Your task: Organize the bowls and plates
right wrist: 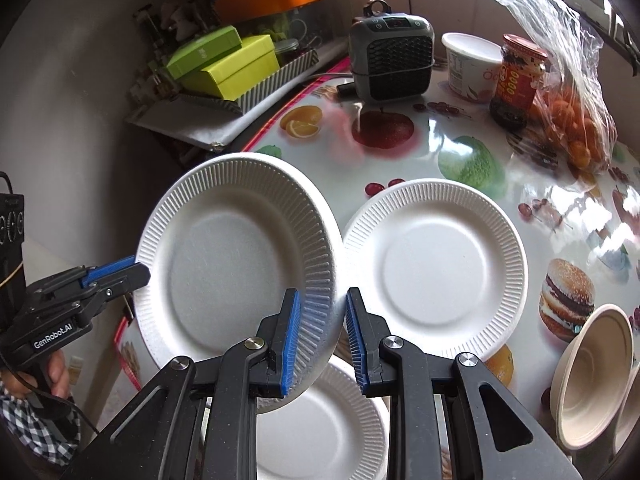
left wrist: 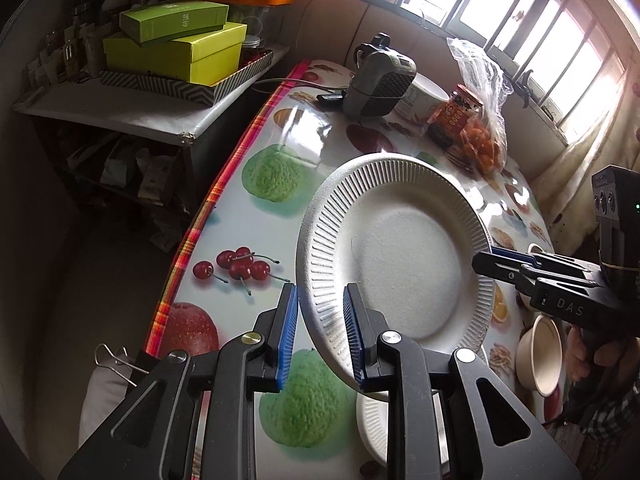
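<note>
Plates are only partly sorted, I judge. In the right wrist view, one white plate (right wrist: pixel 320 432) lies flat on the bench (right wrist: pixel 420 136) at 6 o'clock, a second flat plate (right wrist: pixel 436 268) at 3 o'clock. A third, the lifted plate (right wrist: pixel 236 276), hangs tilted above them. The left tool (right wrist: pixel 136 274) reaches in from 9 o'clock and is closed on its rim. The right tool (right wrist: pixel 322 336) has its fingers apart around the near rim, not pressing it. Two beige bowls (right wrist: pixel 592 376) at 4 o'clock stand on edge, not yet stacked. Farther off are a small heater (right wrist: pixel 392 60) and a jar (right wrist: pixel 518 76).
</note>
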`<control>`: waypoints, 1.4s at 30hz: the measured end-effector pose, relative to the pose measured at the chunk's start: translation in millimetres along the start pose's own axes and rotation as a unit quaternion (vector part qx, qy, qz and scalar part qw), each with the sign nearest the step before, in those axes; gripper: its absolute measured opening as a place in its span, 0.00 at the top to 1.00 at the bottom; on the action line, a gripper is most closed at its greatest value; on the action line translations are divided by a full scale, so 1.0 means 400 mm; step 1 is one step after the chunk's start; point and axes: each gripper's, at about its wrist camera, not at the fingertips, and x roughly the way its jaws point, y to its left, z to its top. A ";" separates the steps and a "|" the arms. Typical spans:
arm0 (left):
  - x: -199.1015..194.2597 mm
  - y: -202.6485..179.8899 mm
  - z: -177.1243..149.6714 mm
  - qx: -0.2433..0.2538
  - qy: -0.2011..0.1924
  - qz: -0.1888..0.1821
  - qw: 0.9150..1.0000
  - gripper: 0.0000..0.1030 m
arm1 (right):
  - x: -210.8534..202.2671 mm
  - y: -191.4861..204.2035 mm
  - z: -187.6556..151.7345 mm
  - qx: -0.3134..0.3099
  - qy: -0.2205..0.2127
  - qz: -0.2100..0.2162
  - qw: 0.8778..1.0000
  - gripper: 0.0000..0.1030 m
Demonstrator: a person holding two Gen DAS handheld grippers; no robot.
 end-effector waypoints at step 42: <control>0.082 -0.118 -0.211 0.041 0.083 -0.032 0.995 0.77 | -0.015 -0.092 -0.293 0.052 0.060 -0.022 0.997 0.78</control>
